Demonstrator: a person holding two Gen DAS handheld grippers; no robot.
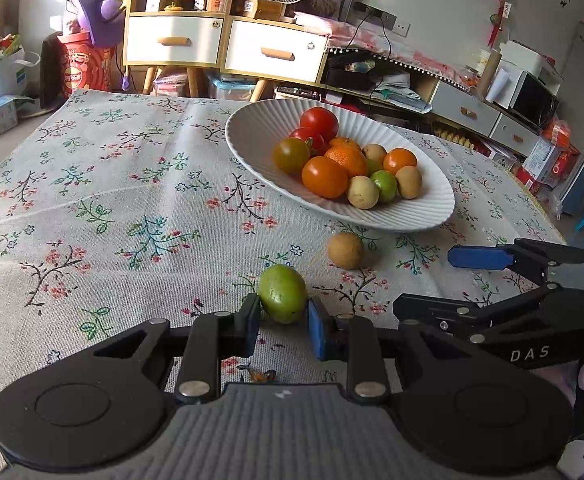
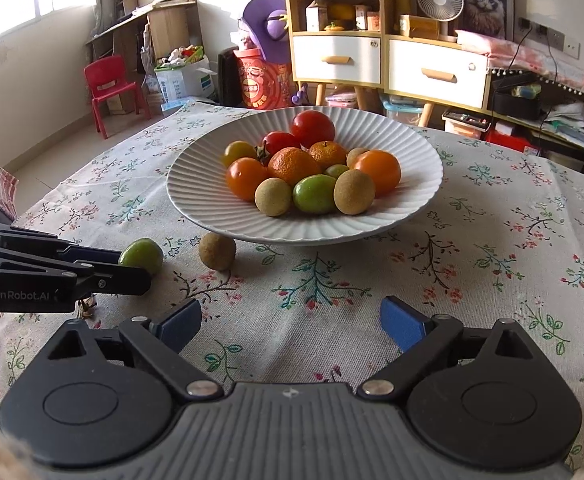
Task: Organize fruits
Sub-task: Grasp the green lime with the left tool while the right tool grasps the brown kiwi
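A green fruit (image 1: 283, 299) rests on the flowered tablecloth, and my left gripper (image 1: 283, 322) is shut on it, a pad pressing each side. The right wrist view shows that same gripper (image 2: 125, 266) reaching in from the left onto the green fruit (image 2: 141, 256). Just beyond it, beside the plate, lies a loose round brown fruit (image 1: 345, 250) (image 2: 217, 251). The white ribbed plate (image 1: 251, 128) (image 2: 195, 184) holds several tomatoes, oranges, green and brown fruits. My right gripper (image 2: 292, 320) (image 1: 440, 284) hovers open over bare cloth, short of the brown fruit, with nothing between its fingers.
A small orange-brown scrap (image 1: 259, 375) (image 2: 85, 308) lies on the cloth under the left gripper. Behind the table stand a yellow-and-white drawer cabinet (image 1: 227, 44) and a low shelf of clutter (image 1: 472, 108). A red chair (image 2: 109, 88) stands off to the far left.
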